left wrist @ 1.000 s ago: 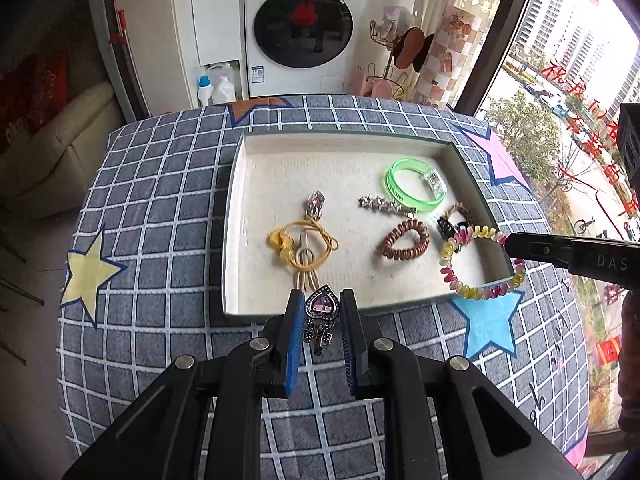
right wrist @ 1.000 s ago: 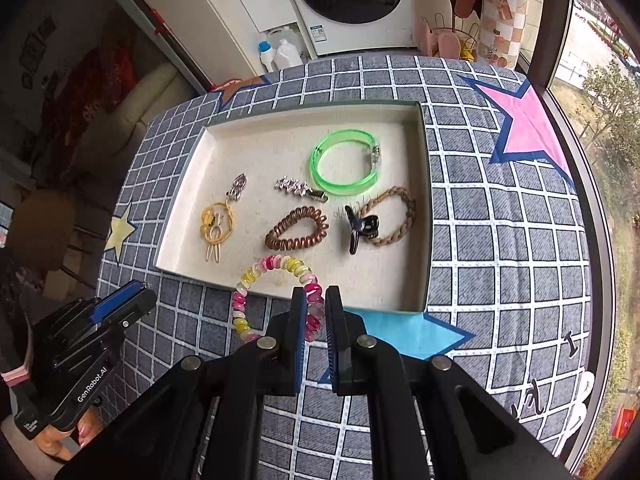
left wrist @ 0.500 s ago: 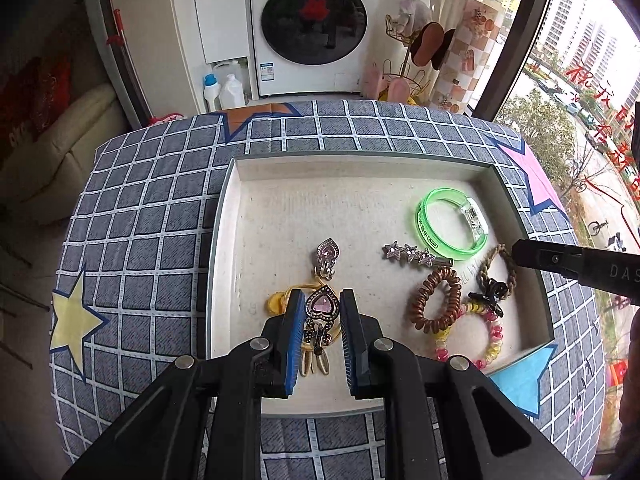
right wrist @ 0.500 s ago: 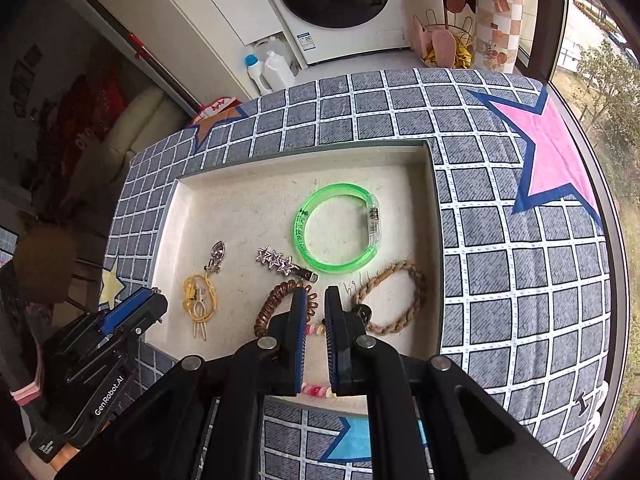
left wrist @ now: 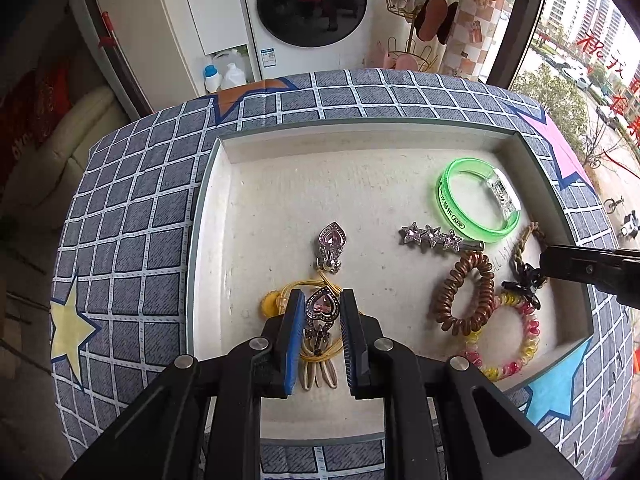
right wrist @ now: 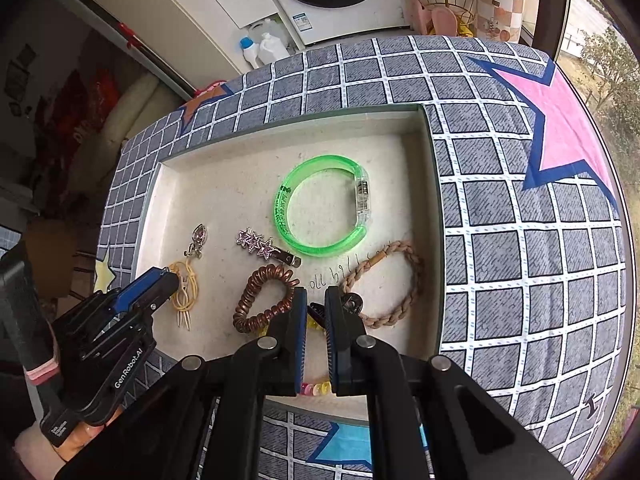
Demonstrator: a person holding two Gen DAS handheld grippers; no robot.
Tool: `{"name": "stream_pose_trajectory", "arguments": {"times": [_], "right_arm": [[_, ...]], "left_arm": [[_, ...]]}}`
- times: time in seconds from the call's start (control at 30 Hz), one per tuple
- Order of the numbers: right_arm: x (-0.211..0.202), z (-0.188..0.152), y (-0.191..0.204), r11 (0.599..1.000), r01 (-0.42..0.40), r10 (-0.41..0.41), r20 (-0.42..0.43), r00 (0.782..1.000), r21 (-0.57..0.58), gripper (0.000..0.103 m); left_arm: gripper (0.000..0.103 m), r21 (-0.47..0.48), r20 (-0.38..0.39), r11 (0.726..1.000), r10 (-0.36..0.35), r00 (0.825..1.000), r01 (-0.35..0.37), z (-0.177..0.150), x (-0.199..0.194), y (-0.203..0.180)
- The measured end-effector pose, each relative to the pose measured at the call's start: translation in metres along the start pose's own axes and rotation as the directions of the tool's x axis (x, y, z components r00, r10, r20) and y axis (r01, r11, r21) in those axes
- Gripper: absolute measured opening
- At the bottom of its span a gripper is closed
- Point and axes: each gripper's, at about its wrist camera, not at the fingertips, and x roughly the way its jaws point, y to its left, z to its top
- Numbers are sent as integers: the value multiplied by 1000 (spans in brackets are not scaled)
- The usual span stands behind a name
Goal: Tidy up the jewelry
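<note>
A shallow cream tray (left wrist: 202,240) lies on the checked cloth. My left gripper (left wrist: 318,312) is shut on a heart-shaped earring (left wrist: 319,307) and holds it just above a yellow hair tie (left wrist: 272,305); its twin earring (left wrist: 331,240) lies a little farther in. My right gripper (right wrist: 316,308) is shut on a pink-and-yellow spiral bracelet (left wrist: 520,344), whose loop droops onto the tray floor beside a black claw clip (left wrist: 524,285). From the right wrist view most of that bracelet (right wrist: 316,389) is hidden by the fingers. The right gripper (left wrist: 546,259) enters the left wrist view from the right.
The tray also holds a green bangle (right wrist: 320,208), a star hair clip (right wrist: 260,245), a brown spiral tie (right wrist: 260,300) and a braided bracelet (right wrist: 400,280). The left gripper (right wrist: 170,279) and a person's hand (right wrist: 60,440) sit at the tray's left front. A washing machine stands beyond the table.
Both grippers have moved from the tray's front rim to over its floor and come lower. The earring now hangs over the yellow tie, and the spiral bracelet has come down beside the black clip.
</note>
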Motion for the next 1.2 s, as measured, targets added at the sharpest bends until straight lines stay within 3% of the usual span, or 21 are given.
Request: {"name": "stream_pose_trajectory", "arguments": {"times": [0.23, 0.27, 0.3, 0.33, 0.4, 0.83, 0.87, 0.9, 0.97, 1.2], "right_arm": [[-1, -3, -3, 1000, -1, 1, -3, 1000, 6, 10], [-2, -4, -5, 1000, -2, 2, -3, 1000, 11, 10], [-2, -4, -6, 1000, -1, 1, -3, 1000, 16, 10], [-3, -5, -7, 1000, -2, 2, -3, 1000, 19, 10], [-4, -7, -8, 1000, 0, 0, -1, 1000, 22, 10], [-8, -22, -5, 999, -8, 8, -8, 1000, 31, 13], [-9, -25, -5, 999, -9, 9, -8, 1000, 34, 21], [-10, -27, -5, 999, -10, 10, -7, 1000, 36, 37], [-14, -33, -4, 999, -19, 19, 1, 1000, 39, 58], [-25, -59, 4, 999, -14, 14, 3, 1000, 29, 63]], "left_arm": [[32, 3, -8, 1000, 24, 1000, -24, 0, 3, -2], [39, 0, -7, 1000, 23, 1000, -23, 0, 3, -2], [77, -5, -5, 1000, 25, 1000, -25, 0, 2, -2], [103, -14, 10, 999, 37, 999, -37, 0, -1, -1], [103, -22, 64, 999, 47, 997, -45, -1, -12, -1], [103, -32, 39, 999, 26, 999, -25, -7, -30, -5], [103, -38, 38, 999, 23, 999, -22, -9, -33, -4], [103, -46, 37, 999, 20, 999, -19, -11, -35, -3], [103, -64, 34, 998, 16, 999, -13, -17, -40, 1], [103, -87, 7, 996, 13, 1000, -12, -45, -58, 5]]}}
